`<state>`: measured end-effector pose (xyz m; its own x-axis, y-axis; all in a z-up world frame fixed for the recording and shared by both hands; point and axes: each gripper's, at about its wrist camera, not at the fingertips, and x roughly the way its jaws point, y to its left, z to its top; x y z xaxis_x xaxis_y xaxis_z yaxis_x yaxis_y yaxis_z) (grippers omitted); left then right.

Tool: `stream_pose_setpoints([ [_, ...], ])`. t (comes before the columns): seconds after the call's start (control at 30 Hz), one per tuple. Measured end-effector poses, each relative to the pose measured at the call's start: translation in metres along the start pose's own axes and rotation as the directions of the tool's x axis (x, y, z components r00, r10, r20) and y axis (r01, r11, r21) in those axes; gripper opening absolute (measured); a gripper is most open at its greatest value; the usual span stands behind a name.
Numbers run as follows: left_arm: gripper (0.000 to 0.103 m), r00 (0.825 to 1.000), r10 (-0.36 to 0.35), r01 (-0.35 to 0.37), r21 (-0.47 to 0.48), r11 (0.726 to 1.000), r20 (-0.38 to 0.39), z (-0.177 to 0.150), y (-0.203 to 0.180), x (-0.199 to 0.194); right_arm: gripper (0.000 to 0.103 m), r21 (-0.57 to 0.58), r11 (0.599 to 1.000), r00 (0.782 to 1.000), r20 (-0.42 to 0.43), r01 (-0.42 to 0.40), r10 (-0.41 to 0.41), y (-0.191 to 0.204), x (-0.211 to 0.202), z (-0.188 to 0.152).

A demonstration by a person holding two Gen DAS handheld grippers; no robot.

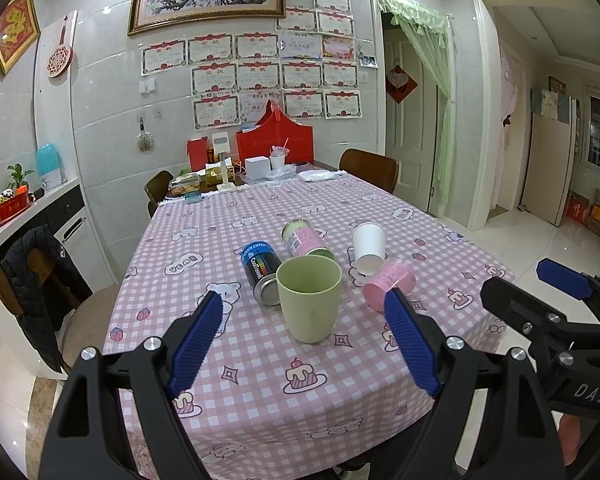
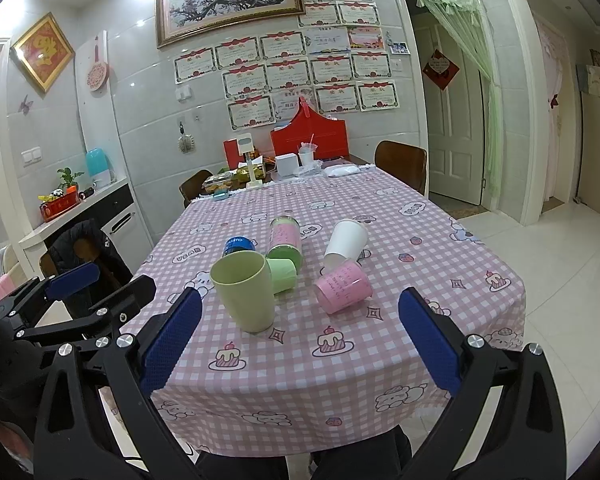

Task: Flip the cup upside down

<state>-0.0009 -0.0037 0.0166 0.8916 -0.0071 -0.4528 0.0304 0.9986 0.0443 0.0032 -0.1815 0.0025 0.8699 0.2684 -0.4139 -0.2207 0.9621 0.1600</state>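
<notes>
A pale green cup (image 1: pixel 310 300) stands upright, mouth up, near the front of the table; it also shows in the right wrist view (image 2: pixel 246 290). My left gripper (image 1: pixel 304 332) is open and empty, its blue pads on either side of the cup but short of it. My right gripper (image 2: pixel 300 340) is open and empty, to the right of the cup and nearer the table's front edge. The right gripper shows at the right of the left wrist view (image 1: pixel 528 296), and the left gripper at the left of the right wrist view (image 2: pixel 100 280).
Behind the cup lie a dark can (image 1: pixel 260 270), a green-lidded jar (image 1: pixel 304 240), a white paper cup (image 1: pixel 368 248), a pink cup (image 1: pixel 388 284) and a small green cup (image 2: pixel 282 274). The pink checked tablecloth (image 1: pixel 260 380) covers the table. Chairs stand around; clutter sits at the far end.
</notes>
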Motion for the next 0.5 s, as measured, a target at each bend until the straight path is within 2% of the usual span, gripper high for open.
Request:
stream_pose_setpoints([
  [0.5,0.082,1.0,0.004,-0.004,-0.008,1.0,-0.001,-0.0017,0.0023,0.0018,0.095,-0.007,1.0,1.0,0.004,-0.004,0.004,0.0063,-0.0014,0.0004],
])
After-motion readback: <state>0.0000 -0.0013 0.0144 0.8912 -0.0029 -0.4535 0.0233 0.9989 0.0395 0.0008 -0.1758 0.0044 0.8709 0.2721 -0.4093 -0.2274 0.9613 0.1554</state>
